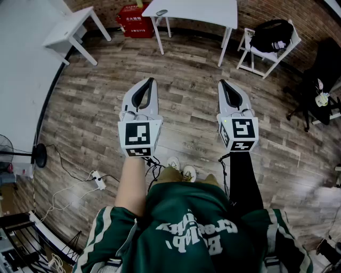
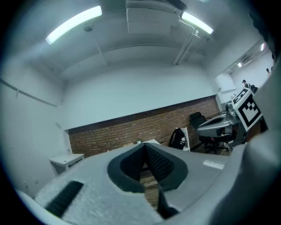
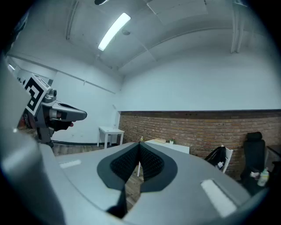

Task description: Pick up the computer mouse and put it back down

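I hold both grippers level, side by side, above a wooden floor. In the head view my left gripper [image 1: 151,81] has its jaws closed together with nothing between them. My right gripper [image 1: 221,82] also stands shut and empty. The left gripper view shows its ribbed pads [image 2: 151,160] meeting at the tip, and the right gripper [image 2: 219,127] beside them. In the right gripper view the pads [image 3: 147,160] meet as well. A small dark rounded object [image 1: 161,11] lies on the far white table [image 1: 213,13]; it is too small to identify.
A small white side table [image 1: 69,29] stands at the back left, with a red box [image 1: 134,20] by the wall. A white chair holding a black bag [image 1: 272,37] and a black office chair [image 1: 319,90] are at the right. A power strip with cables [image 1: 98,181] lies on the floor at the left.
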`<state>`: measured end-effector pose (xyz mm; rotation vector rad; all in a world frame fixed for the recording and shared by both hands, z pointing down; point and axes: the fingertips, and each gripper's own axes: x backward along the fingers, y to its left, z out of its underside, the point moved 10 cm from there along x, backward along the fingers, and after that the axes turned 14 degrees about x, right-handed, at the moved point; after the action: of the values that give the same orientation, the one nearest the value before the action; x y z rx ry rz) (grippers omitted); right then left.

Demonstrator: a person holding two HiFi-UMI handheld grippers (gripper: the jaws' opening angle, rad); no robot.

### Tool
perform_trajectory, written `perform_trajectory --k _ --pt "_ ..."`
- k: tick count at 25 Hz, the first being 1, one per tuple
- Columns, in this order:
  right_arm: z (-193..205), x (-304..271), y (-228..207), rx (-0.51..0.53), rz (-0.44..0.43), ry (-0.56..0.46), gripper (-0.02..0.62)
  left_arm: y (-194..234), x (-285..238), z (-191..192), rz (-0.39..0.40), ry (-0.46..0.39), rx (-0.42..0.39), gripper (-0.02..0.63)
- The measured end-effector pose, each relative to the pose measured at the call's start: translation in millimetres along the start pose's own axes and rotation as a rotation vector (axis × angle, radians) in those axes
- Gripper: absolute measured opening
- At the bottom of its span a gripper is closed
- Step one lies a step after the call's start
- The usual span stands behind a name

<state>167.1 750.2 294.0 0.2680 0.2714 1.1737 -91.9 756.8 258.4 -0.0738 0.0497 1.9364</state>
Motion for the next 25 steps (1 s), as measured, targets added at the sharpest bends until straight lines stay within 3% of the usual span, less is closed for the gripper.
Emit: perform_trajectory --k 16,22,25 --pt "2.8 9.3 -10.6 -0.008 -0.009 -0.032 0.015 -20.3 0.5 -3.1 0.006 -0.021 -0.015 0.009" --pt "1.5 -11.9 -13.4 -0.004 -0.010 -0.046 0.015 -9.4 -20.9 -6.3 0.006 -0.065 -0.018 0.157" --pt "2.7 -30.9 -14.3 0.001 -0.013 -0.044 0.015 0.6 -36.5 -4.4 0.017 -0.063 -0.026 0.183"
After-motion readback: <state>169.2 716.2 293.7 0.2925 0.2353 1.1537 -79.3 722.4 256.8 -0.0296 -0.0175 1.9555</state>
